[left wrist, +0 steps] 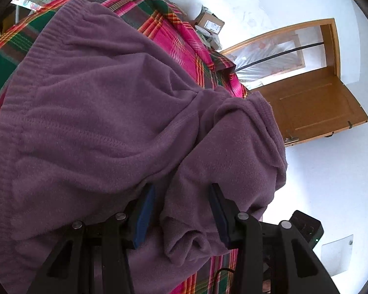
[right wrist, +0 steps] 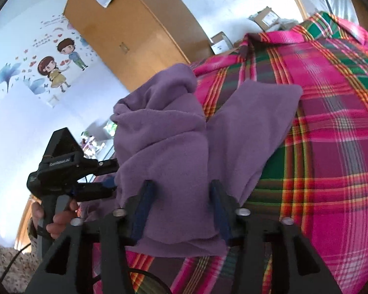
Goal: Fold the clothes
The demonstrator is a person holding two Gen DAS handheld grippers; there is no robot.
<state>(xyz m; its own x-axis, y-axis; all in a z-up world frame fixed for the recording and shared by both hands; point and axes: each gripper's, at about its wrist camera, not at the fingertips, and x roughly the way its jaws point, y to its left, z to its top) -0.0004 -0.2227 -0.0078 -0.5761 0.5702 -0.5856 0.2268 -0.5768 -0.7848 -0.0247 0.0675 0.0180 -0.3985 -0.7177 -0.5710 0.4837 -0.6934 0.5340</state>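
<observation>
A purple fleece garment lies on a bed covered with a pink, green and red plaid cover. Its broad body with a ribbed elastic band spreads over the middle of the bed, while its narrower ends are bunched at the bed's near edge, toward the side where a wooden door stands open.

The left gripper has its jaws moderately apart with a rolled hump of fleece between them. Whether the pads actually press the cloth I cannot tell; a gap shows beside one pad. The right gripper stands the same way, jaws apart around a thick fold of the garment that rises between them, and its hold is equally unclear. In the right wrist view the left gripper reaches into the same heap from the side, a hand on its trigger.

As for progress, the garment is neither flat nor a neat packet: the ends are doubled and crumpled and the body is wrinkled. Folding looks underway, with smoothing and squaring left.
</observation>
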